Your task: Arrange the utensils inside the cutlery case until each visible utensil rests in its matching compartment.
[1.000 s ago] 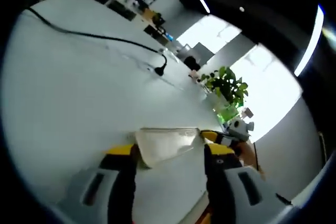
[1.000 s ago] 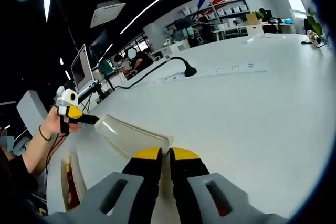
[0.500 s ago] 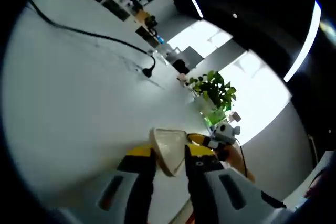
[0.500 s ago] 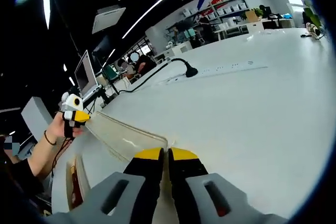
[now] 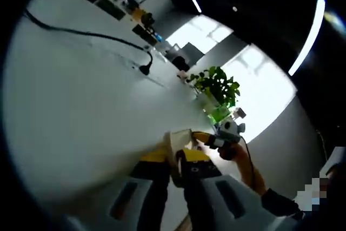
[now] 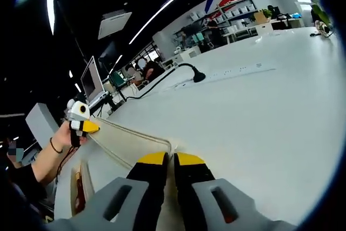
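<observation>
A clear plastic lid (image 6: pixel 128 142) hangs tilted over the white table (image 6: pixel 259 112), held at both ends. My right gripper (image 6: pixel 172 160) is shut on its near edge. At the far end, the left gripper (image 6: pixel 82 125), held by a hand, grips the lid's other corner. In the left gripper view my left gripper (image 5: pixel 175 162) is shut on the lid (image 5: pixel 180 140), and the right gripper (image 5: pixel 217 140) meets it from the right. The open cutlery case (image 6: pixel 79 190) lies below left on the table, with something reddish inside that is too small to name.
A black cable (image 5: pixel 81 32) runs over the table to a plug (image 5: pixel 145 68) beside a flat power strip (image 6: pixel 238 71). A green plant (image 5: pixel 216 87) stands at the table's far end. A monitor (image 6: pixel 92 79) and shelves stand beyond the table.
My left gripper's jaws have narrowed from wide apart to shut on the lid's end. The lid now stands more edge-on in the left gripper view. The right gripper keeps its grip.
</observation>
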